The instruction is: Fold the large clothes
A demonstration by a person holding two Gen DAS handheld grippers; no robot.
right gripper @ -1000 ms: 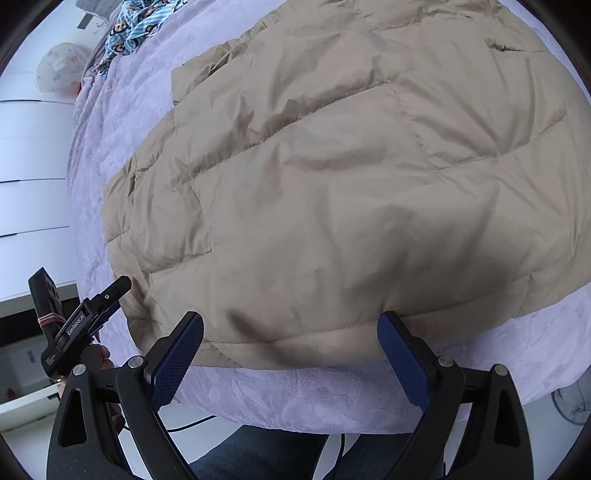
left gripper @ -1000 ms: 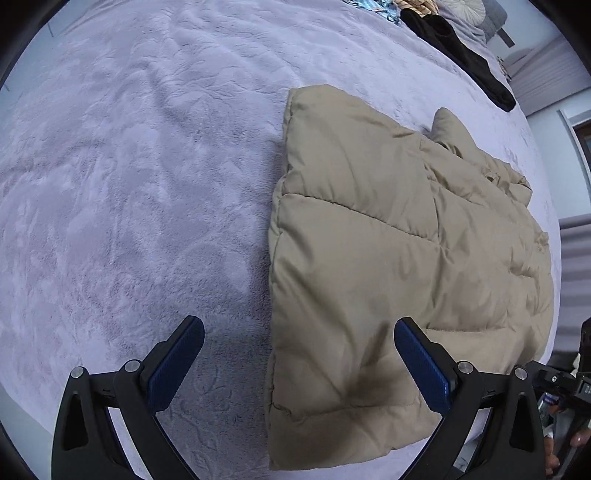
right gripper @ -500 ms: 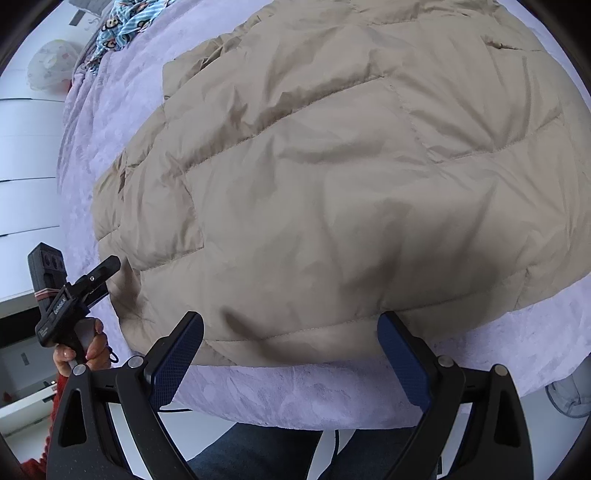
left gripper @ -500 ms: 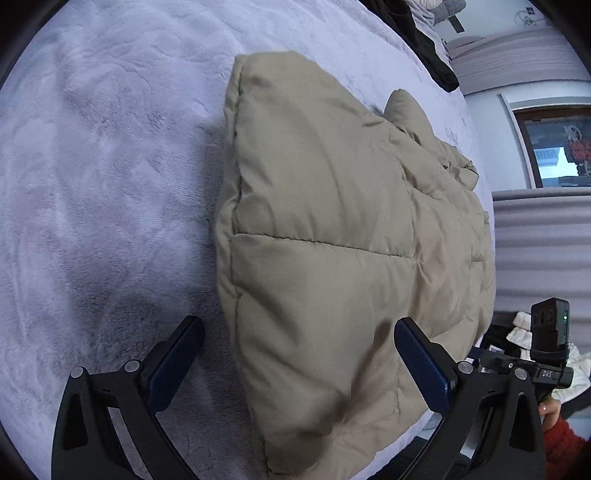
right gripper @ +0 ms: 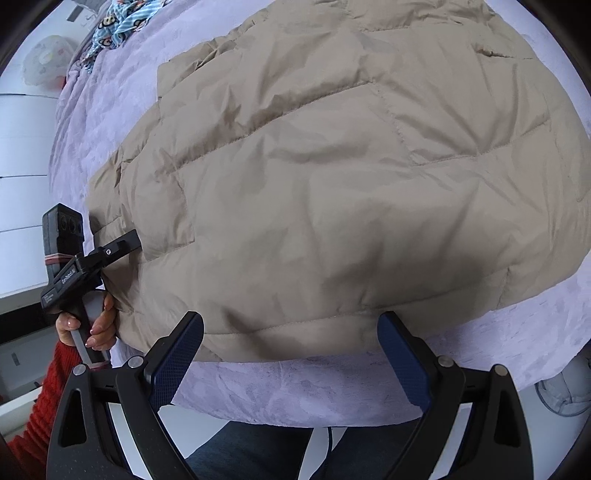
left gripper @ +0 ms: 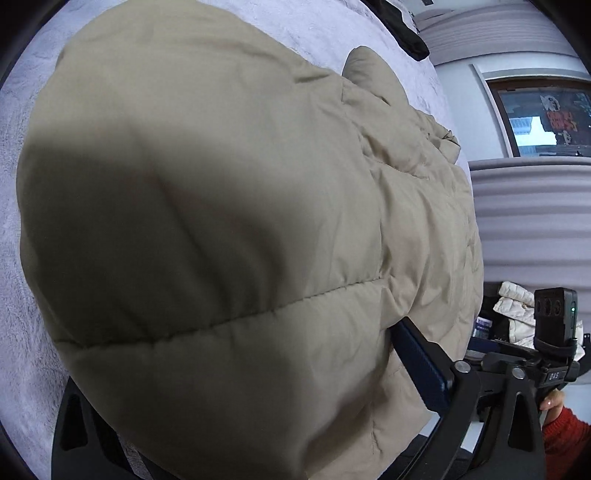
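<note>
A large beige quilted puffer jacket [right gripper: 332, 177] lies spread on the lilac bed cover [right gripper: 332, 391]. In the left wrist view the jacket [left gripper: 207, 229] fills the frame and bulges between the fingers. My left gripper [left gripper: 236, 373] is open and straddles the jacket's near corner; the right finger [left gripper: 421, 365] shows and the left one is hidden under fabric. It also shows in the right wrist view [right gripper: 122, 243] at the jacket's left corner. My right gripper [right gripper: 291, 354] is open, its fingers at the jacket's near hem, empty.
A black garment [left gripper: 406, 33] lies at the far end of the bed. A blue patterned cloth [right gripper: 114, 29] lies at the far left. A window [left gripper: 543, 114] and a ribbed grey headboard or curtain [left gripper: 535, 225] stand at the right. The bed edge runs just below my right gripper.
My left gripper has pushed forward onto the jacket's corner, so the fabric now sits between its fingers and hides the left one. My right gripper has held nearly still at the hem.
</note>
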